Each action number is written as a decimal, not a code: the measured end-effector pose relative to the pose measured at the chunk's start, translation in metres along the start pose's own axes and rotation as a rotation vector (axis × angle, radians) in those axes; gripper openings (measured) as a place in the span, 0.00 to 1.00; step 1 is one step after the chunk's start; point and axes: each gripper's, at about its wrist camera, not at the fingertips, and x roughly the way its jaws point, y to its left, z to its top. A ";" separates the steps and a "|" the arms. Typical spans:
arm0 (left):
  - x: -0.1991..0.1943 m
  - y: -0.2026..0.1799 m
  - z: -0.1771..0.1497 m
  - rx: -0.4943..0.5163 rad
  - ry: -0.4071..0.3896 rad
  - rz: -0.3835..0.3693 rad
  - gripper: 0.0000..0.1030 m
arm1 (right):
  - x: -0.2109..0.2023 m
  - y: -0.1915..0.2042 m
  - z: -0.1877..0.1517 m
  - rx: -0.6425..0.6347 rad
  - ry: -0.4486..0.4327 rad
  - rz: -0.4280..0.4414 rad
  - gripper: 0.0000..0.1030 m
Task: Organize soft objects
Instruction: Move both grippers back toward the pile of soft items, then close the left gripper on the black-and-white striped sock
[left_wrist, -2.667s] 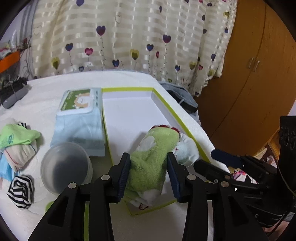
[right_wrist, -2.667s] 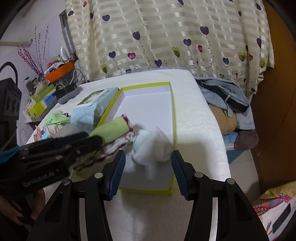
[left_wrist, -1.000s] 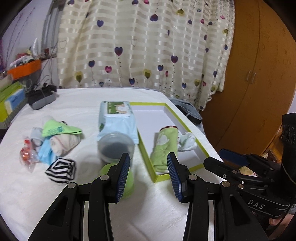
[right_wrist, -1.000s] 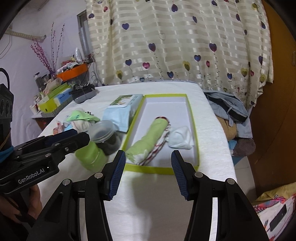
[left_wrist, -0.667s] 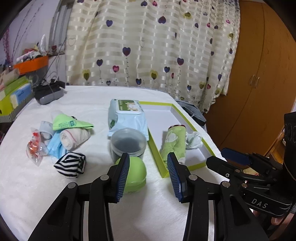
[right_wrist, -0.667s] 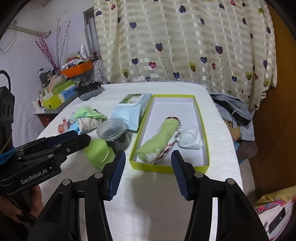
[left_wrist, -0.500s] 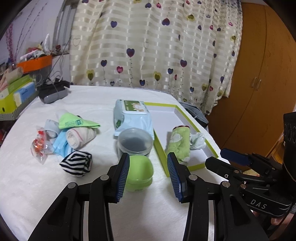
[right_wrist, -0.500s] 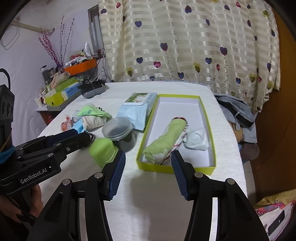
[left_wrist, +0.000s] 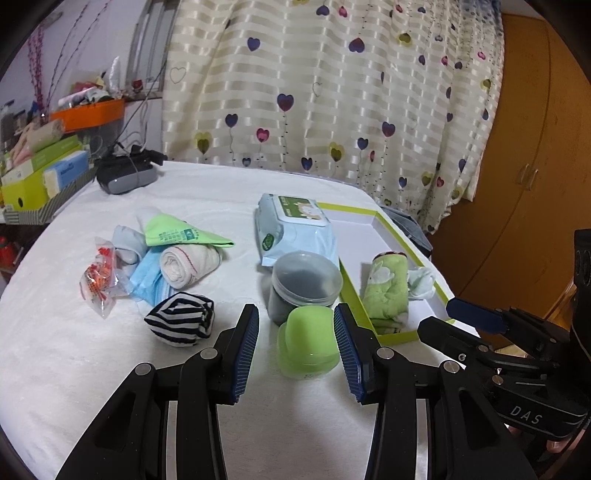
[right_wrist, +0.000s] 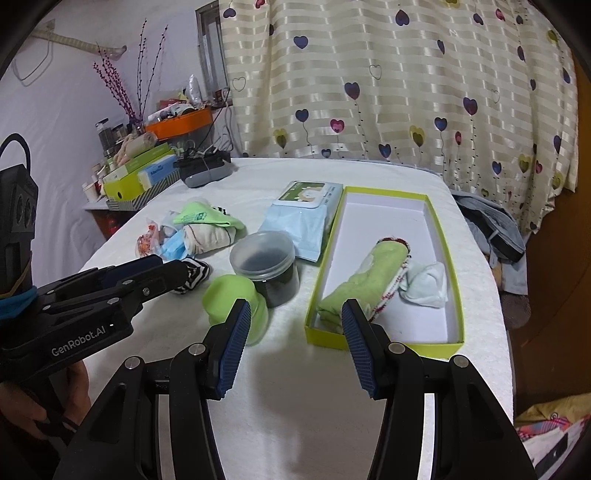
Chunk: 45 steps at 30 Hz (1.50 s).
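A green-rimmed white box (right_wrist: 436, 225) holds a rolled green towel (right_wrist: 364, 275) and a white balled sock (right_wrist: 424, 284); the box also shows in the left wrist view (left_wrist: 406, 236). Loose soft items lie on the white table to the left: a striped sock ball (left_wrist: 181, 323), a rolled beige cloth (left_wrist: 190, 264), a green cloth (left_wrist: 173, 230) and a blue mask (left_wrist: 147, 282). My left gripper (left_wrist: 295, 336) is open and empty, held back above a green cup (left_wrist: 308, 349). My right gripper (right_wrist: 295, 332) is open and empty, short of the box's near end.
A lidded clear jar (left_wrist: 304, 284) and a wet-wipes pack (left_wrist: 295, 230) stand between the pile and the box. A plastic bag with red bits (left_wrist: 98, 280) lies at the left. A grey device (left_wrist: 125, 173) and stacked boxes (left_wrist: 40, 173) sit at the far left.
Both grippers have let go of the towel and the white sock in the box and pulled back and up. The left view has swung toward the loose pile.
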 end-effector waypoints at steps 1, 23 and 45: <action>0.001 0.001 0.000 -0.001 0.001 0.000 0.40 | 0.001 0.000 0.000 0.000 0.001 0.001 0.51; -0.002 0.037 0.003 -0.061 -0.006 0.068 0.45 | 0.014 0.016 0.013 -0.030 -0.001 0.047 0.51; 0.041 0.106 -0.008 -0.166 0.099 0.106 0.54 | 0.037 0.056 0.030 -0.118 0.005 0.100 0.52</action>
